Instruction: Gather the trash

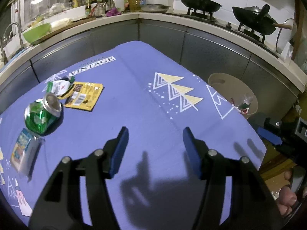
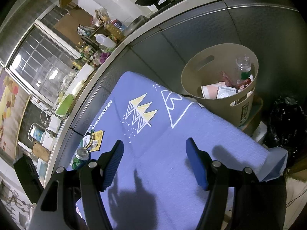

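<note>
can (image 1: 42, 115): crushed green, on purple-clothed counter (image 1: 134, 88), light, dented, slick; grip across body
wrapper (image 1: 84, 94): yellow, flat, just behind can
carton (image 1: 24, 151): just in front of can
bin (image 2: 220, 84): far right of can, part-filled
left claw (image 1: 155, 132): wide, empty
right claw (image 2: 154, 145): wide, empty

Our left gripper (image 1: 155, 132) and right gripper (image 2: 154, 143) look alike: black linkage arms with slotted cut-outs, round silver pivot pins behind the tips, and blue ribbed pads (image 2: 115, 164) lining each finger's inner face.
</note>
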`<state>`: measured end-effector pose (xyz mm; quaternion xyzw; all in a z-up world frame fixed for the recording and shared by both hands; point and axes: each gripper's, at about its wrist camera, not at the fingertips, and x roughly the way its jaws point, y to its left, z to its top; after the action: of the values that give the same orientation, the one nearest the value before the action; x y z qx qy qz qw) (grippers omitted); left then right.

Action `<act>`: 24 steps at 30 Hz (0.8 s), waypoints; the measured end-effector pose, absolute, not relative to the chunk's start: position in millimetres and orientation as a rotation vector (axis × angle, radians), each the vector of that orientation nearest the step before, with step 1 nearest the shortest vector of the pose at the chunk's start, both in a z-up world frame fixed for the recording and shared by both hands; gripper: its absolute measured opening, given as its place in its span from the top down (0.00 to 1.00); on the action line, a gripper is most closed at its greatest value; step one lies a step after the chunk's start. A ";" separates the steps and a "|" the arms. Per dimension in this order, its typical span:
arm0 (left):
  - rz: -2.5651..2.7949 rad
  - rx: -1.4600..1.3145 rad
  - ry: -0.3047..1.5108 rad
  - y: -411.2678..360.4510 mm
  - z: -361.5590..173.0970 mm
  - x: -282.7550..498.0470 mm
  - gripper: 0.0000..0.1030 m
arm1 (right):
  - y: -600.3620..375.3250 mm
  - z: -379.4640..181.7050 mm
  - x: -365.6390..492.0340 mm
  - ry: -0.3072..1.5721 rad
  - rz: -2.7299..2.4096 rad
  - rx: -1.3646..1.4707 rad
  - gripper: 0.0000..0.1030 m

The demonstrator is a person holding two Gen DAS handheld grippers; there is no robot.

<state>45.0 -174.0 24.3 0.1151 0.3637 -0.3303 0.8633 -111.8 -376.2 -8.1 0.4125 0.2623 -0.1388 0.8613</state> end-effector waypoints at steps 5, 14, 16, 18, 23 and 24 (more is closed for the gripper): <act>-0.691 0.240 0.767 -173.0 22.8 44.8 0.41 | -374.1 -8.0 -110.5 0.555 -0.288 0.861 0.38; -0.681 0.241 0.766 -167.5 20.4 47.9 0.40 | -365.5 -9.4 -105.9 0.573 -0.272 0.854 0.38; -0.677 0.241 0.768 -166.5 19.5 49.0 0.40 | -363.9 -9.7 -104.6 0.578 -0.269 0.854 0.38; -0.676 0.240 0.770 -165.2 18.6 50.0 0.40 | -362.1 -9.7 -102.9 0.582 -0.264 0.851 0.38; -0.663 0.236 0.775 -160.4 16.5 53.2 0.40 | -356.3 -9.3 -96.6 0.593 -0.248 0.840 0.38; -0.660 0.235 0.776 -159.0 16.1 54.3 0.40 | -355.1 -10.0 -94.8 0.597 -0.245 0.839 0.38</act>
<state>54.3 -159.0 16.1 0.1121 0.3705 -0.3150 0.8666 -94.8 -355.1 -10.0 0.4003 0.2849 -0.1169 0.8631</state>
